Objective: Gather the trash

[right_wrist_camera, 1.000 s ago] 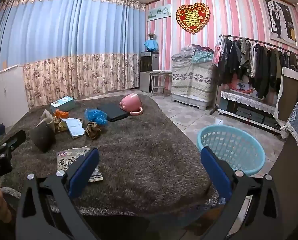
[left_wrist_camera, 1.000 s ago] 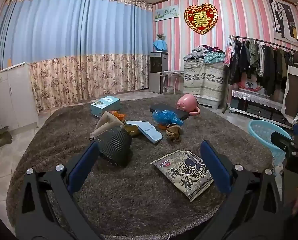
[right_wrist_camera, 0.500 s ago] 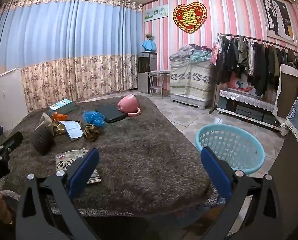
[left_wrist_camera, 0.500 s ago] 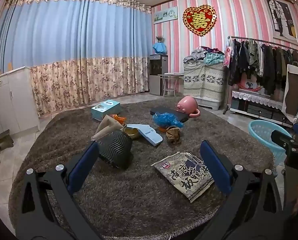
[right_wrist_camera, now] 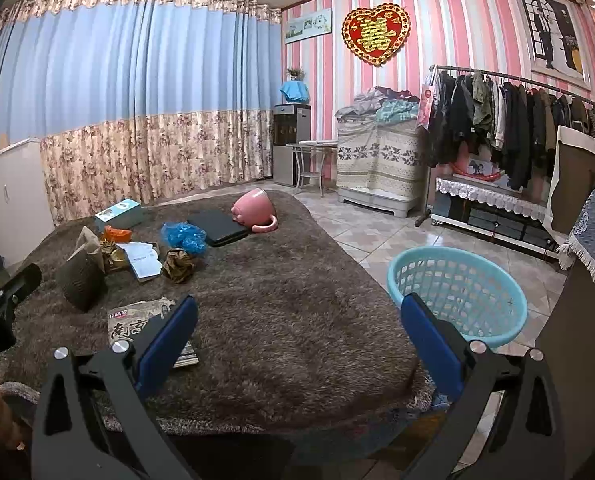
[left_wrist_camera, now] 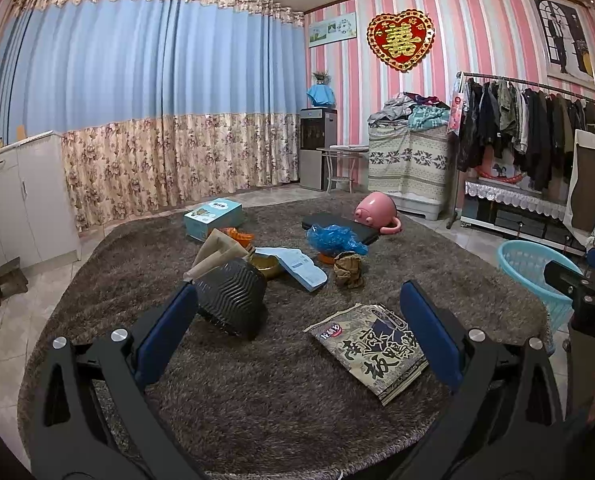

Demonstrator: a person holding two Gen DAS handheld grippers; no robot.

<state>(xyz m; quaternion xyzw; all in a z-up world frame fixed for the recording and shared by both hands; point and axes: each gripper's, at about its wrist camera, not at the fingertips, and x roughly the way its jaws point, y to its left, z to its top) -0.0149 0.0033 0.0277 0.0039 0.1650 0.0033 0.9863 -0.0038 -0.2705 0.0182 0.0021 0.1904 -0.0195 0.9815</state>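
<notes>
Hovering over the near edge of the shaggy brown rug [left_wrist_camera: 257, 400], the left gripper [left_wrist_camera: 297, 332] and the right gripper [right_wrist_camera: 297, 332] both gape wide, holding nothing. Between the left fingers lie one printed snack wrapper [left_wrist_camera: 371, 346] and one black ribbed pouch [left_wrist_camera: 231, 300]. Beyond: one tan paper bag [left_wrist_camera: 213, 250], one light-blue packet [left_wrist_camera: 301, 266], one crumpled brown wad [left_wrist_camera: 348, 268], one blue plastic bag [left_wrist_camera: 333, 238], one orange wrapper [left_wrist_camera: 239, 236], one teal box [left_wrist_camera: 213, 216], one pink piggy cup [left_wrist_camera: 375, 212]. One turquoise basket [right_wrist_camera: 457, 284] stands on the tiles right of the rug.
</notes>
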